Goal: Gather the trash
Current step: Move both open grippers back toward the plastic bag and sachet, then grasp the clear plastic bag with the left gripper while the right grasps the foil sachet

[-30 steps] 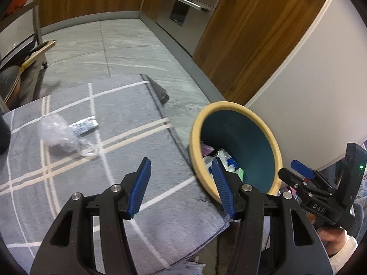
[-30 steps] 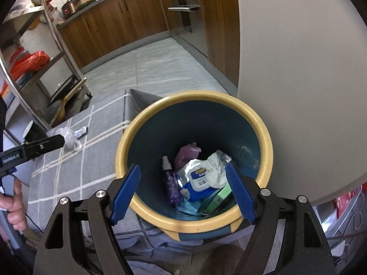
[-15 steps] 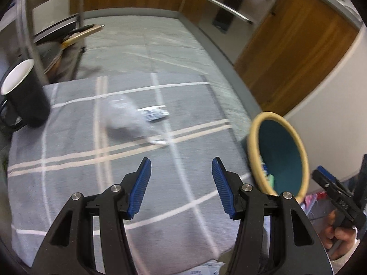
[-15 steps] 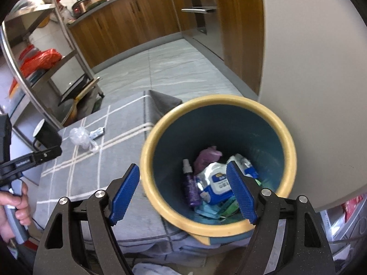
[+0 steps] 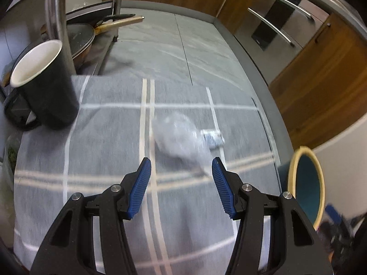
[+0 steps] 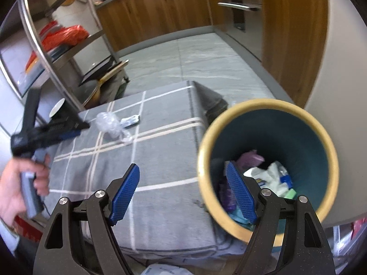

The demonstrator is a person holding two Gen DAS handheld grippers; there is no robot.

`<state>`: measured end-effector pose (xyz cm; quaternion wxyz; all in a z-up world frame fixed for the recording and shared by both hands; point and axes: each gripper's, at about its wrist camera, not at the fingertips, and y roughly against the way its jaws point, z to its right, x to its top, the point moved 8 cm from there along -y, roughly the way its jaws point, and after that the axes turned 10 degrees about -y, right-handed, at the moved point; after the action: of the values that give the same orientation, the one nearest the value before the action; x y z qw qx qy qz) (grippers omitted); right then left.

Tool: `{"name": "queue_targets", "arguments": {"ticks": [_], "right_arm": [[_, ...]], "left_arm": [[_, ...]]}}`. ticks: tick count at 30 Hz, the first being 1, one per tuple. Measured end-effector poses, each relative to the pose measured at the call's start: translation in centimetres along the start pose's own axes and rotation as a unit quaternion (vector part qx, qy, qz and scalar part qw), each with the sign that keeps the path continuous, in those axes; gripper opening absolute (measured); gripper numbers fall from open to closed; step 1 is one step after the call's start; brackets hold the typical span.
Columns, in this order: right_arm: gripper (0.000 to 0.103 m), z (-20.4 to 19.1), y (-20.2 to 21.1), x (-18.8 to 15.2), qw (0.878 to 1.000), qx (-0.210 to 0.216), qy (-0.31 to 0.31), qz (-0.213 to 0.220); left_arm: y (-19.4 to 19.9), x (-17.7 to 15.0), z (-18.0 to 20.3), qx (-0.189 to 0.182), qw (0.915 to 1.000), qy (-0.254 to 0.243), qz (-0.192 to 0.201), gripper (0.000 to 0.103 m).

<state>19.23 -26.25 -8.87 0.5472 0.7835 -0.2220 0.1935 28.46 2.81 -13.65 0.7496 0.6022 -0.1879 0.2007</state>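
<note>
1. Black cup (image 5: 43, 87): upright at the left edge of the worktop (image 5: 103, 137), white inside. Not trash by the look of it; keep clear.
2. Crumpled clear plastic (image 5: 176, 137): lies mid-worktop, just ahead of your left gripper (image 5: 181, 167), blurred. You should find it very light, soft and crackly, likely slippery; pinch it through the bulk of the wad, not the thin trailing end.
3. Small printed wrapper (image 5: 213, 137): touching or just beside the plastic on its right. Flat and light; likely hard to lift off cloth, so take it by an edge.
4. Left gripper: fingers about half open, empty.
5. Right gripper (image 6: 183, 188): fingers wide, empty, near the bin (image 6: 268, 105).
6. Bin: yellow rim, teal inside, at the worktop's right edge, already holding trash.
7. Surface: grey cloth with white stripes covers the worktop; it may bunch if you drag.
8. Room: steel rack (image 6: 45, 45) at left, grey tiled floor, wooden cabinets (image 6: 160, 11) beyond.
</note>
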Motion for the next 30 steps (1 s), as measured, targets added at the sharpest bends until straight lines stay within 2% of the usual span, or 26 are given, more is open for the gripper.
{"name": "queue_targets", "arguments": {"ticks": [4,9,10,12,13,14,15,18,23,30], "right_arm": [[0.079,-1.2,-1.3,0.2,1.000,0.003,0.012,-0.010],[0.079,-1.8,-2.8,0.6,1.000,0.005,0.015,-0.021],[0.079,-1.9,-3.1,0.7,1.000,0.007,0.013,-0.022],[0.079,-2.3,-3.8,1.0,1.000,0.013,0.011,-0.026],[0.079,-2.6,-4.1,1.3,0.999,0.016,0.013,-0.028],[0.079,-2.9,-4.4,1.5,0.999,0.019,0.015,-0.028],[0.079,-3.5,-4.9,1.8,0.999,0.026,0.017,-0.030],[0.079,-5.0,-6.3,2.7,0.998,0.044,0.034,-0.036],[0.079,-8.2,-9.9,4.0,0.991,0.050,0.112,-0.058],[0.079,-12.2,-15.3,4.5,0.970,0.039,0.222,-0.089]], "left_arm": [[-2.7,1.9,-0.3,0.005,0.9999,-0.011,-0.011,0.055],[-5.8,2.2,-1.0,0.005,0.9994,0.004,-0.035,0.054],[-6.2,2.2,-1.1,0.001,0.9993,0.007,-0.037,0.052],[-6.7,1.9,-0.9,-0.006,0.9992,0.004,-0.041,0.035],[-6.7,1.9,-0.8,-0.009,0.9992,-0.001,-0.039,0.032],[-6.7,1.9,-0.8,-0.008,0.9992,-0.004,-0.039,0.024],[-6.6,1.9,-0.8,-0.007,0.9992,-0.007,-0.039,0.017],[-5.7,1.5,-1.2,-0.003,0.9992,-0.012,-0.037,0.011],[-2.7,0.0,-3.1,0.004,0.9992,0.007,-0.038,0.010],[2.9,-2.0,-4.5,0.014,0.9993,0.001,-0.035,0.010]]}}
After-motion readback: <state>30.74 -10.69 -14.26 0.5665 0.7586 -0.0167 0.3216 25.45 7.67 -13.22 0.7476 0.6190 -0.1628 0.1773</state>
